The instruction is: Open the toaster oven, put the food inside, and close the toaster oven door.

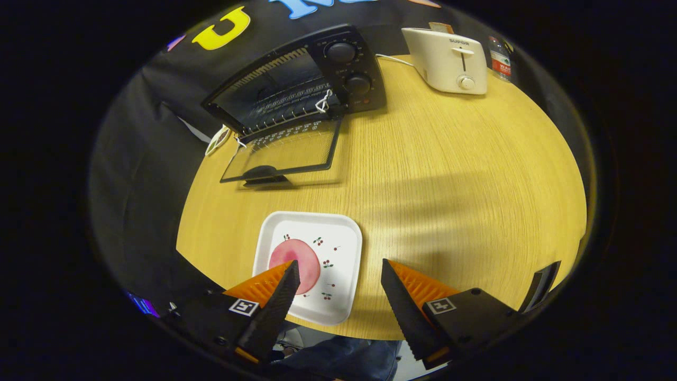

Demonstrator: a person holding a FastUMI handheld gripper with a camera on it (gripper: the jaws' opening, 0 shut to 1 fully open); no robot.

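A black toaster oven (pixel 338 69) stands at the far left of the wooden table (pixel 449 174), its glass door (pixel 285 151) folded down flat onto the tabletop. Inside I see a wire rack. Near the table's front edge lies a white square plate (pixel 338 238) with a round pink slice of food (pixel 293 262) on it. My gripper (pixel 338 267) hovers above the plate, open, with nothing between its fingers. The left fingertip (pixel 288 280) overlaps the pink slice in view; I cannot tell whether it touches it.
A cream pop-up toaster (pixel 449 61) stands at the far right of the table, with a small plastic bottle (pixel 500 58) behind it. A white cable runs between the two appliances. A person's trouser leg (pixel 344 360) shows below the table edge.
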